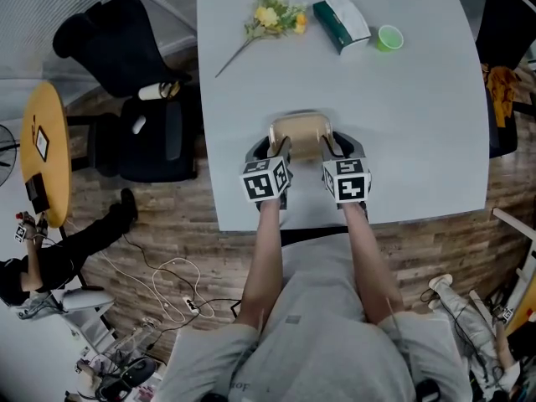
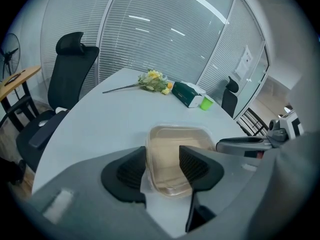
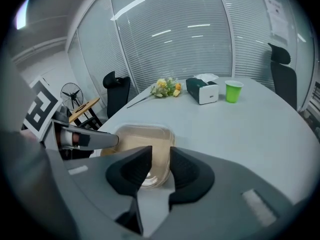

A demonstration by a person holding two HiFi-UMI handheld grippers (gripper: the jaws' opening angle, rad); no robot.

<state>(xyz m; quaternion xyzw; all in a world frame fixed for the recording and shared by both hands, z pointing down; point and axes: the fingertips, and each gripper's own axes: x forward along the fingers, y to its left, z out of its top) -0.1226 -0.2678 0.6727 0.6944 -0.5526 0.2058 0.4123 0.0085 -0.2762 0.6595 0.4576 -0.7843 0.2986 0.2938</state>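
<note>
Slatted glass walls close off a meeting room where a pale grey table (image 1: 419,141) carries a bunch of yellow flowers (image 1: 272,15), a green tissue box (image 1: 342,22) and a green cup (image 1: 389,37) at its far end. Near the table's front edge sits a clear-lidded tan food container (image 1: 300,131). The left gripper (image 2: 162,164) stands with jaws apart astride its near left corner, and the right gripper (image 3: 161,166) has jaws narrowly parted about its right rim.

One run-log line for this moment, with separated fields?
left tongs: apart, astride container near-left corner | right tongs: apart, astride its near-right corner | container: on white table
</note>
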